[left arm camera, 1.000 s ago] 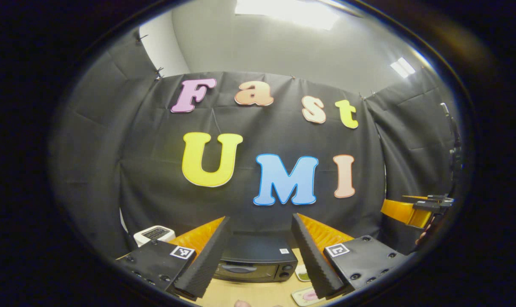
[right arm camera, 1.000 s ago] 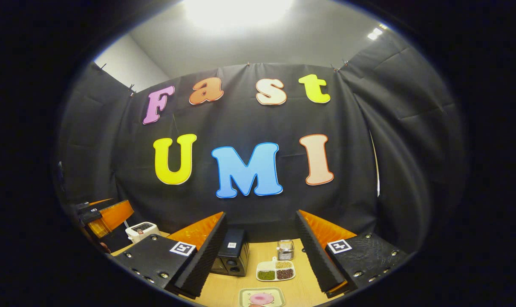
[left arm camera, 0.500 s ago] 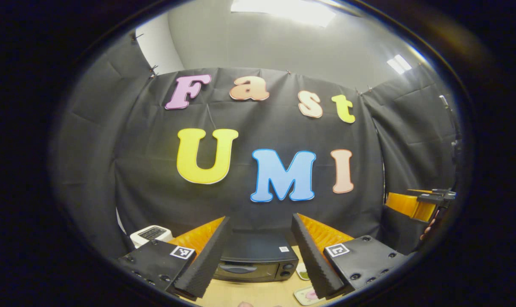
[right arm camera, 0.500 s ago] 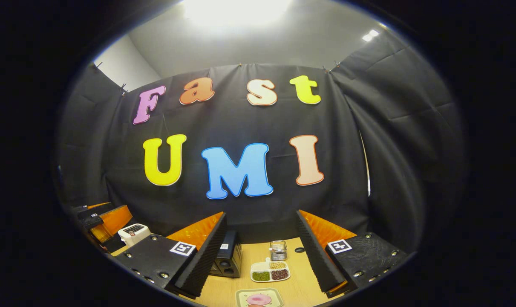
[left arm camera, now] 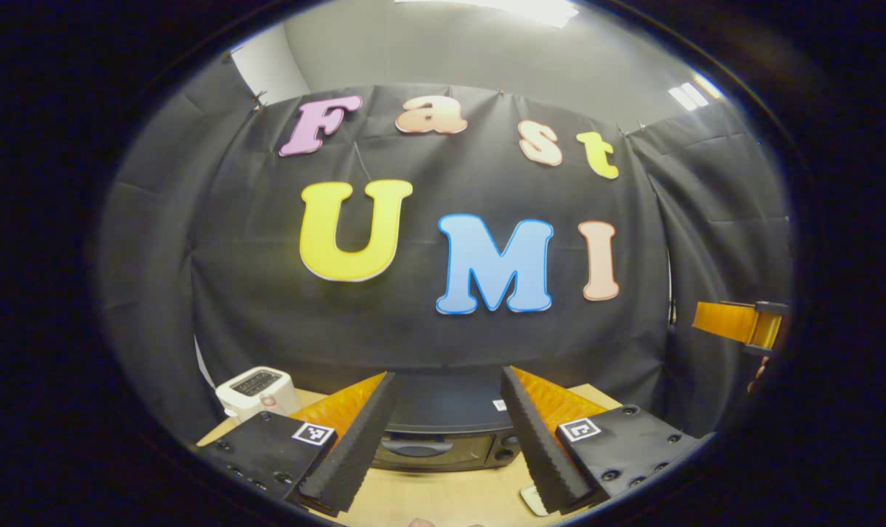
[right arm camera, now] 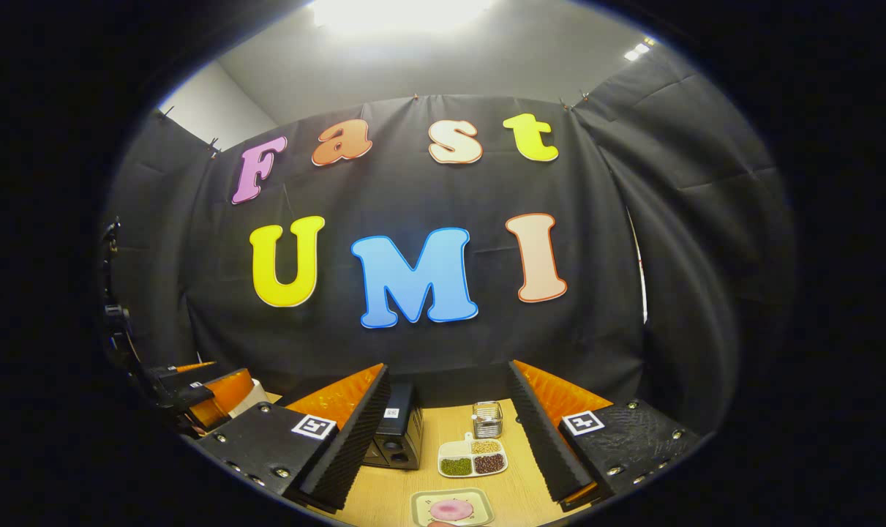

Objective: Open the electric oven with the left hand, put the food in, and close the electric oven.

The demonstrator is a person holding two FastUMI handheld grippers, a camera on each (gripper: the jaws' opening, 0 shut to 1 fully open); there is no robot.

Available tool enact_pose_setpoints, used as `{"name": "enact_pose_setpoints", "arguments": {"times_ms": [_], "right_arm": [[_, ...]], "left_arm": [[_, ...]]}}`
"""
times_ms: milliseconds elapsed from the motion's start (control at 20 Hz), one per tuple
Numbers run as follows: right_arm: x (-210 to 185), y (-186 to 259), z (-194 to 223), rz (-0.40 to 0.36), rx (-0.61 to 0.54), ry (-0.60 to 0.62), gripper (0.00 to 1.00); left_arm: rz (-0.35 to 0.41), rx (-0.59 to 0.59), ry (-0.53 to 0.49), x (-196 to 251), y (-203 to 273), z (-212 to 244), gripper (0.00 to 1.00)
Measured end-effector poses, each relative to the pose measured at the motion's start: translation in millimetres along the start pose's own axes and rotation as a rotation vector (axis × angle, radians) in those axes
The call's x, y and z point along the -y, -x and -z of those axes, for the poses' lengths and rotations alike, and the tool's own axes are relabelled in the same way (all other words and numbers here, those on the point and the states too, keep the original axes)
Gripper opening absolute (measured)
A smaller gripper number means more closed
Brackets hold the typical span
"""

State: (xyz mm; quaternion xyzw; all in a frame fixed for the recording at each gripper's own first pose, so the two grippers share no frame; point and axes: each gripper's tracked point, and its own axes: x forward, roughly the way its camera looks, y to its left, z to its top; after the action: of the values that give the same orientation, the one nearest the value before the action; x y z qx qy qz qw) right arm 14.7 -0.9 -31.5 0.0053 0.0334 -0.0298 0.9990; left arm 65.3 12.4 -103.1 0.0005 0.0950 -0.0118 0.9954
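The black electric oven (left arm camera: 443,439) stands on the wooden table with its door closed, straight ahead between the fingers of my left gripper (left arm camera: 446,373), which is open and holds nothing. In the right gripper view the oven (right arm camera: 397,435) shows from its side at centre left. A pink piece of food (right arm camera: 451,509) lies on a small pale plate (right arm camera: 479,500) at the bottom edge. My right gripper (right arm camera: 448,369) is open and empty, above the table. The left gripper (right arm camera: 205,388) appears at the far left there, and the right gripper (left arm camera: 739,322) at the far right of the left gripper view.
A white toaster (left arm camera: 260,391) stands left of the oven. Right of the oven sit a divided dish of beans (right arm camera: 473,460) and a small glass jar (right arm camera: 488,419) on the wooden table (right arm camera: 519,479). Black cloth walls close the booth.
The left gripper has moved closer to the oven, which now sits larger between its fingers. In the right gripper view the left gripper now covers the toaster.
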Motion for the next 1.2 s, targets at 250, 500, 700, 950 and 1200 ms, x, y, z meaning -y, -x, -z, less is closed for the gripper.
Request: {"name": "enact_pose_setpoints", "arguments": {"times_ms": [250,500,700,950,1200], "right_arm": [[7.9,2.0,10.9,0.050,-0.024,0.020,0.97],[13.4,2.5,27.6,0.097,-0.068,0.031,0.97],[16.0,-1.3,30.7,0.117,-0.086,0.042,0.97],[18.9,-6.1,31.0,0.128,-0.092,0.044,0.97],[17.4,-9.0,35.8,0.122,-0.105,0.030,0.97]], "left_arm": [[0.000,-0.108,-0.041,-14.9,-50.5,58.7,0.96],[0.017,-0.253,-0.012,-28.0,-98.7,127.7,0.96],[-0.007,-0.293,-0.010,-44.9,-127.6,155.3,0.93],[-0.026,-0.358,-0.044,-53.7,-148.5,190.2,0.96],[-0.043,-0.347,-0.090,-55.6,-151.0,196.1,0.91]]}}
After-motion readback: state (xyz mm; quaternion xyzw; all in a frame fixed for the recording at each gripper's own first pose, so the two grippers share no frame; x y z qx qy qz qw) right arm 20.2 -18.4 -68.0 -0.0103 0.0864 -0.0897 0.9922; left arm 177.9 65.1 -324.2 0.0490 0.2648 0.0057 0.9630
